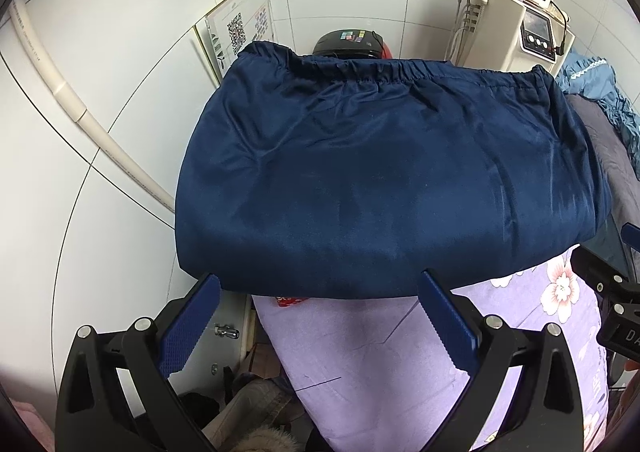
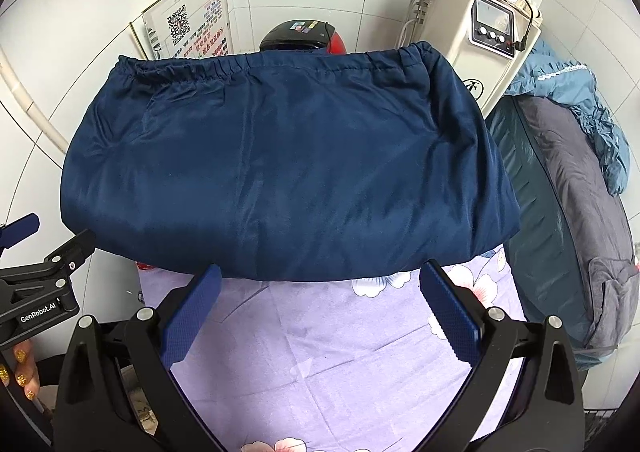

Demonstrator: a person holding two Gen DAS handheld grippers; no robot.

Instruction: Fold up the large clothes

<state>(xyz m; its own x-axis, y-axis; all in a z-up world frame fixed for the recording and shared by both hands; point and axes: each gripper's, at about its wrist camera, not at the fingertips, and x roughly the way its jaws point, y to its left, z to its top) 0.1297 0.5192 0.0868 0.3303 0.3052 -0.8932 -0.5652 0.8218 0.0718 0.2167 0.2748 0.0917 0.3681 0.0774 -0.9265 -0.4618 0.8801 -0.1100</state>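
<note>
A dark navy garment [image 1: 384, 171] with an elastic gathered waistband at its far edge lies folded into a wide block on a lilac flowered sheet [image 1: 360, 364]. The same garment [image 2: 280, 167] fills the middle of the right wrist view, resting on the sheet [image 2: 320, 364]. My left gripper [image 1: 320, 288] is open, its blue pads just short of the garment's near folded edge. My right gripper [image 2: 320, 280] is also open at that near edge, with nothing between its fingers. The right gripper shows at the right edge of the left wrist view, the left gripper at the left edge of the right wrist view.
White tiled walls stand behind and to the left. A white machine [image 2: 480, 23] with a screen stands at the back right, a QR-code sign [image 2: 188, 27] at the back left. A grey and blue quilt [image 2: 568, 187] lies right. A hand [image 2: 20, 368] holds the left gripper.
</note>
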